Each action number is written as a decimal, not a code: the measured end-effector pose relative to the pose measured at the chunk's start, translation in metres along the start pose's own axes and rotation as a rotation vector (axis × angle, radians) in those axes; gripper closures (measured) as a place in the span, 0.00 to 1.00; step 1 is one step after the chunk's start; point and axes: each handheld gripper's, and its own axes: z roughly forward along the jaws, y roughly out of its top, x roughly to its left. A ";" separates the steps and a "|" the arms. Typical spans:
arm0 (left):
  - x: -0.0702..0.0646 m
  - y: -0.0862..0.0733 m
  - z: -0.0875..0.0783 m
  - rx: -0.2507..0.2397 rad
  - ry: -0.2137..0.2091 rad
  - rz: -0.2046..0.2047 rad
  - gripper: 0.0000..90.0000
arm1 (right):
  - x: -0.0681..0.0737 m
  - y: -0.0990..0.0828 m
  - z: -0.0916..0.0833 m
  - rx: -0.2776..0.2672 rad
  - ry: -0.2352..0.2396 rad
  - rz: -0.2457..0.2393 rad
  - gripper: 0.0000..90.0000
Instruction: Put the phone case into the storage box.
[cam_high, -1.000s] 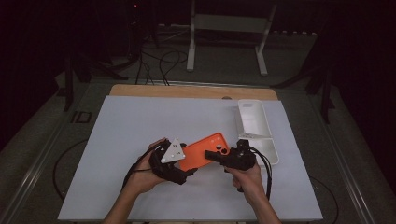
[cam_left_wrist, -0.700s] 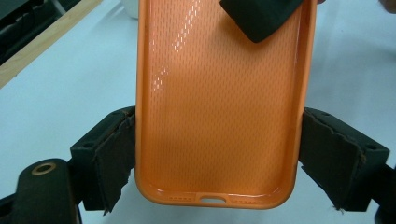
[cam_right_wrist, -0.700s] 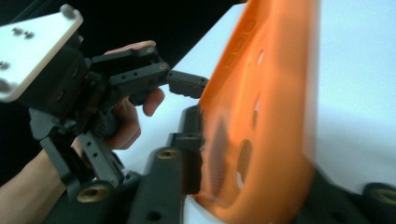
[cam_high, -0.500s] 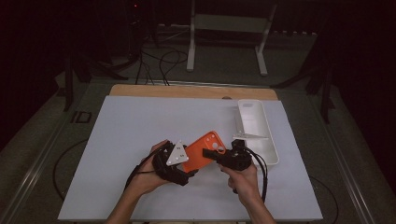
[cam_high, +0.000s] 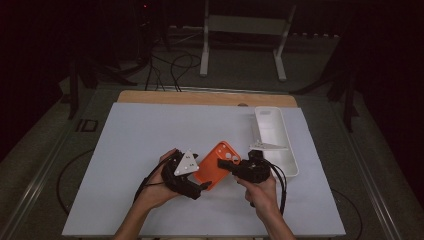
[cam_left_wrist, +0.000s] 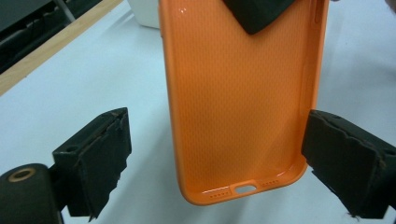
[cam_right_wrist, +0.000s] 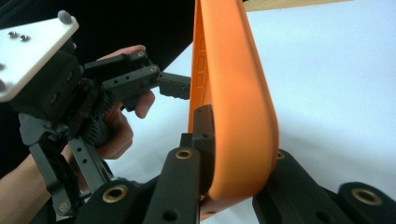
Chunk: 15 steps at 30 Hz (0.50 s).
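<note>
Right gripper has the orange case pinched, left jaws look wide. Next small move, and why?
Probably ease the left gripper clear of the orange phone case. Its jaws have just been opening: the case's port end lies between them, the left pad apart from it and the right one at its edge. The right gripper is clamped on the case's camera end, so it likely carries it alone.
</note>
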 end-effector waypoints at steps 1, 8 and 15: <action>0.001 0.000 0.000 -0.001 -0.002 -0.006 0.08 | 0.000 0.000 0.000 0.002 -0.004 -0.006 0.93; 0.004 -0.003 -0.001 -0.011 -0.020 -0.041 0.07 | 0.002 -0.001 0.000 0.025 -0.027 -0.051 0.92; 0.008 -0.006 0.000 -0.005 -0.079 -0.085 0.07 | 0.002 -0.001 -0.001 0.035 -0.021 -0.067 0.92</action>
